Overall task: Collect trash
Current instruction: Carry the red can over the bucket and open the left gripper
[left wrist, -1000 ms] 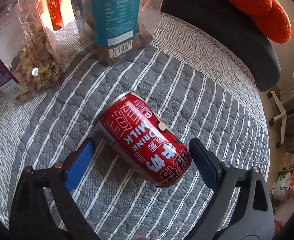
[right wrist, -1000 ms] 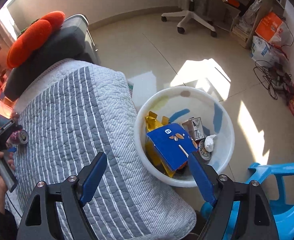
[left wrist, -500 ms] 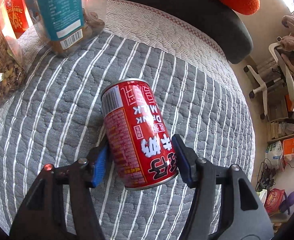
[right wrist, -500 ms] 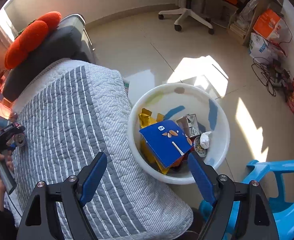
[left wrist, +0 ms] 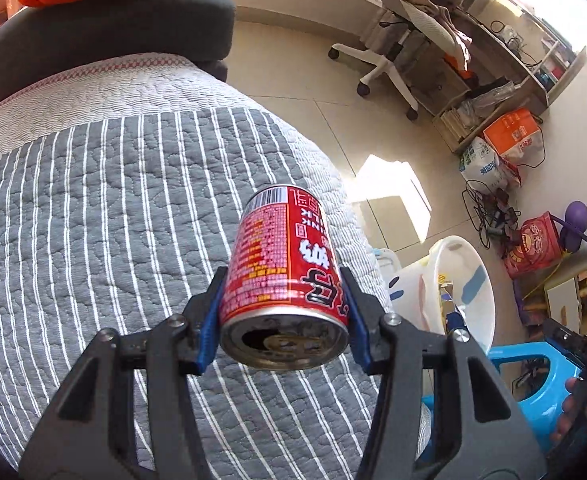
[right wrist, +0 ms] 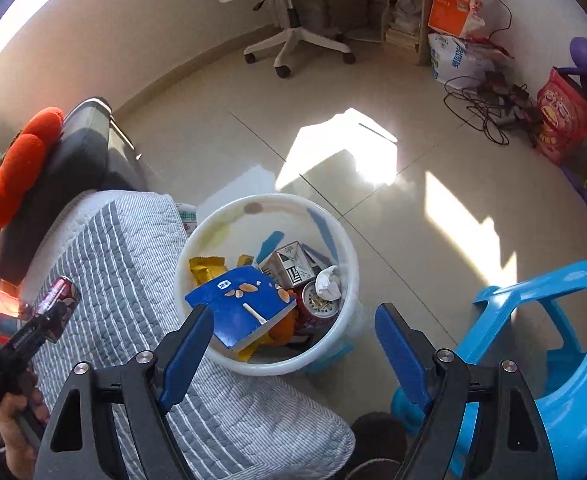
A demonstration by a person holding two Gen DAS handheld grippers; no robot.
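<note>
Bin [right wrist: 347,240], white plastic with coloured patches, stands on the tiled floor between the quilt-covered surface [left wrist: 93,208] and a blue plastic stool [right wrist: 541,320]. Contents, as visible from the right wrist view: one blue carton [right wrist: 239,312] lying on top, one grey-and-white carton [right wrist: 289,266], one crumpled white paper [right wrist: 327,282], one red can end-up [right wrist: 319,304], and yellow wrappers [right wrist: 207,268] whose number cannot be told.

Left gripper [left wrist: 283,312] is pitched steeply downward above the quilt, its jaws closing, blue pads pressed on both sides of one red drink can [left wrist: 285,280]. The can is clear of the quilt, opened end toward the camera, the bin's rim [left wrist: 445,264] just right of it in that view. A hand [right wrist: 15,428] grips the tool's handle.

Right gripper [right wrist: 293,344] points downward over the bin's near edge, jaws spread wide with nothing between them.

Count: two grippers, two red cans, one bin, one stool.
</note>
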